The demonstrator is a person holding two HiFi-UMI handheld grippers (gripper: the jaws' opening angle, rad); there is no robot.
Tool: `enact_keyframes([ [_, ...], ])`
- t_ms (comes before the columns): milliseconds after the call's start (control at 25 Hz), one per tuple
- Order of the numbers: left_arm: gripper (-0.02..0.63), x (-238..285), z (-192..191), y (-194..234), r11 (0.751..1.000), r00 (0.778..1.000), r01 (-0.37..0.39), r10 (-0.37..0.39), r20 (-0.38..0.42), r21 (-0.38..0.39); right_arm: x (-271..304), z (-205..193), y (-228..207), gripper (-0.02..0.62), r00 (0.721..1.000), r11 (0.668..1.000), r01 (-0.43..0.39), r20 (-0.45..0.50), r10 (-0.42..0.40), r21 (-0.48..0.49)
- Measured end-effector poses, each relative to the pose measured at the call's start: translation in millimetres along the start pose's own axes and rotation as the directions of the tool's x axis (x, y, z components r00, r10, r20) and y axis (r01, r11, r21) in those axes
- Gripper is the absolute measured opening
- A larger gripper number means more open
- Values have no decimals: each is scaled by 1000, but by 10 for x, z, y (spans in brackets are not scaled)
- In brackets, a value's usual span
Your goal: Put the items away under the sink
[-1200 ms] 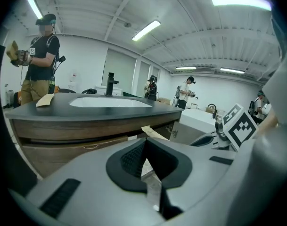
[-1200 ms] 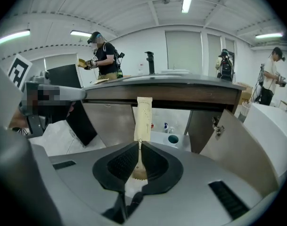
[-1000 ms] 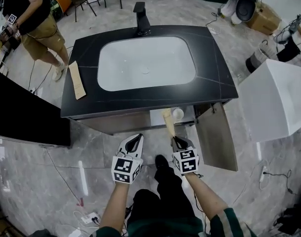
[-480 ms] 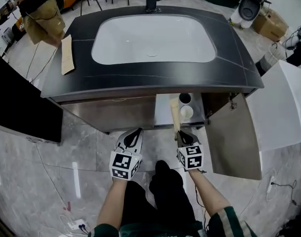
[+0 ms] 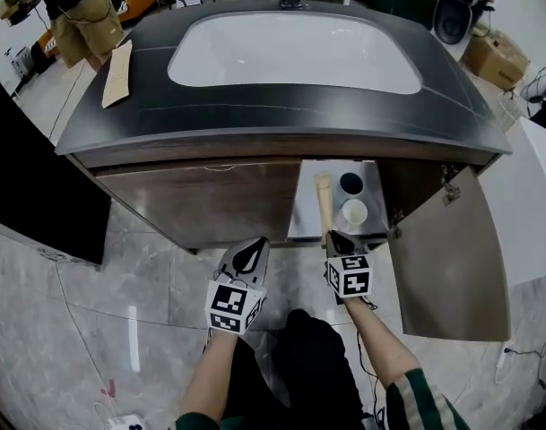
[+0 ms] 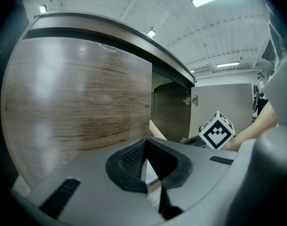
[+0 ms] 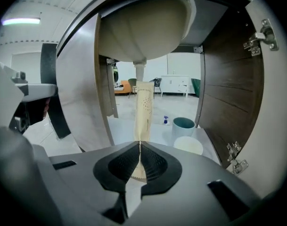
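My right gripper (image 5: 332, 237) is shut on the crimped end of a long beige tube (image 5: 324, 200). The tube points into the open cabinet under the sink. In the right gripper view the tube (image 7: 143, 114) stands straight ahead of the gripper (image 7: 139, 145), below the basin's underside. On the cabinet floor (image 5: 308, 218) stand a dark teal cup (image 5: 351, 184) and a white cup (image 5: 354, 211), just right of the tube. My left gripper (image 5: 248, 253) is shut with nothing in it, in front of the closed left door (image 5: 201, 200). A second beige packet (image 5: 117, 72) lies on the countertop's left end.
The right cabinet door (image 5: 452, 258) stands swung open beside my right arm. The black countertop (image 5: 281, 119) with its white basin (image 5: 290, 52) overhangs the cabinet. A person (image 5: 75, 7) stands at the far left. My legs are below the grippers.
Both grippers have sunk toward the cabinet front. The tube's far end has gone into the open compartment, beside the cups. The view now sits lower and closer to the vanity.
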State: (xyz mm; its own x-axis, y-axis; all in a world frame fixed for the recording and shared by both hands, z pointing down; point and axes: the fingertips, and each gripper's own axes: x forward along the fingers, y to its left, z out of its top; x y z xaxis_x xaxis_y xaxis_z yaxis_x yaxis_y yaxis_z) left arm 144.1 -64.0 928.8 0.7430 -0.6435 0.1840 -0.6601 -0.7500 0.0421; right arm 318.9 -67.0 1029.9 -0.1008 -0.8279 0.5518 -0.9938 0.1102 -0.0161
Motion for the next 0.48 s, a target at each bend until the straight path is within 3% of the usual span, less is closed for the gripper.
enact_keyframes([
  [480, 10, -3, -786, -197, 999, 995, 45, -47, -89, -29, 728, -474, -325, 48, 993, 997, 61, -105, -55, 57],
])
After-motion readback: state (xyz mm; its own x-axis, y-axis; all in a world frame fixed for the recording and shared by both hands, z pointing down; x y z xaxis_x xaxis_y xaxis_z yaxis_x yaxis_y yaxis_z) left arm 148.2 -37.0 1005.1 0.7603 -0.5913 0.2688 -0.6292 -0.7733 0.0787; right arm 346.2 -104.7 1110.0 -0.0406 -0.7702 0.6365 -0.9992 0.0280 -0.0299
